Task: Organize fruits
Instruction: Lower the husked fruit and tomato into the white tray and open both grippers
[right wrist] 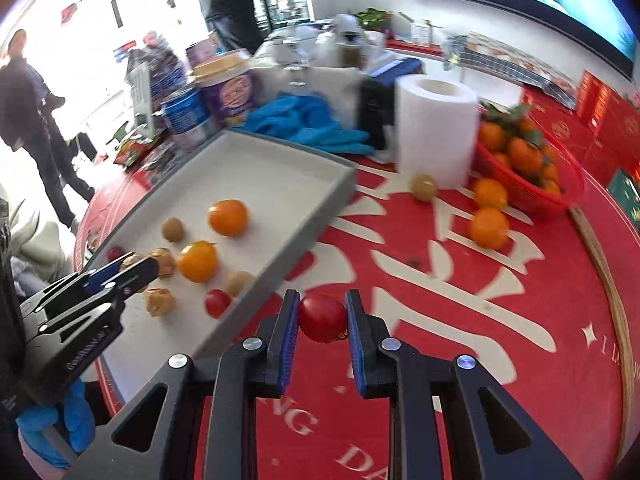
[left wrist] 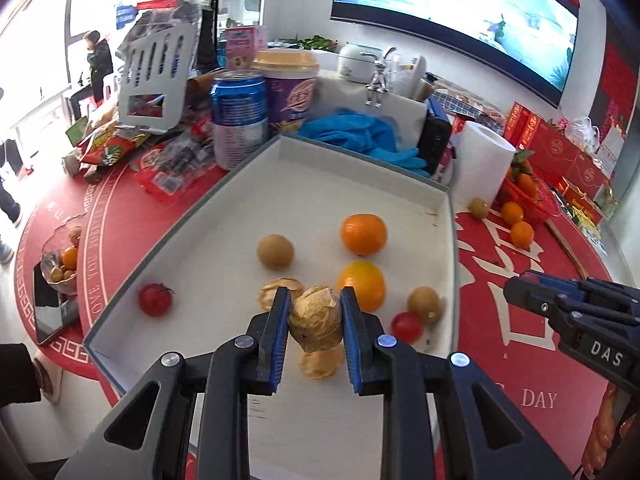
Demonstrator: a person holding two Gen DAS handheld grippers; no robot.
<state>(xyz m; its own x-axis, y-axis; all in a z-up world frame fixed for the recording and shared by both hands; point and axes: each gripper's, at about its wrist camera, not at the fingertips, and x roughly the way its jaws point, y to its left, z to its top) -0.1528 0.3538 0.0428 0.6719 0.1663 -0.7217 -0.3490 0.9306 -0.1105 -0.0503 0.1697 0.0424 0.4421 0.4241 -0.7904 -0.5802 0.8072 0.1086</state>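
Two loads | left hand-held gripper (left wrist: 315,317) clamps husked fruit (left wrist: 316,318) above tray (left wrist: 360,160) | right hand-held gripper (right wrist: 322,317) clamps tomato (right wrist: 322,317) over bench (right wrist: 480,320), tray lies to its left, close.

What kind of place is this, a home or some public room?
Probably a public room, such as a showroom or an office lobby, not a home. A very large wall screen hangs behind the table, stacked red gift boxes stand along the wall, and people in coats stand about.
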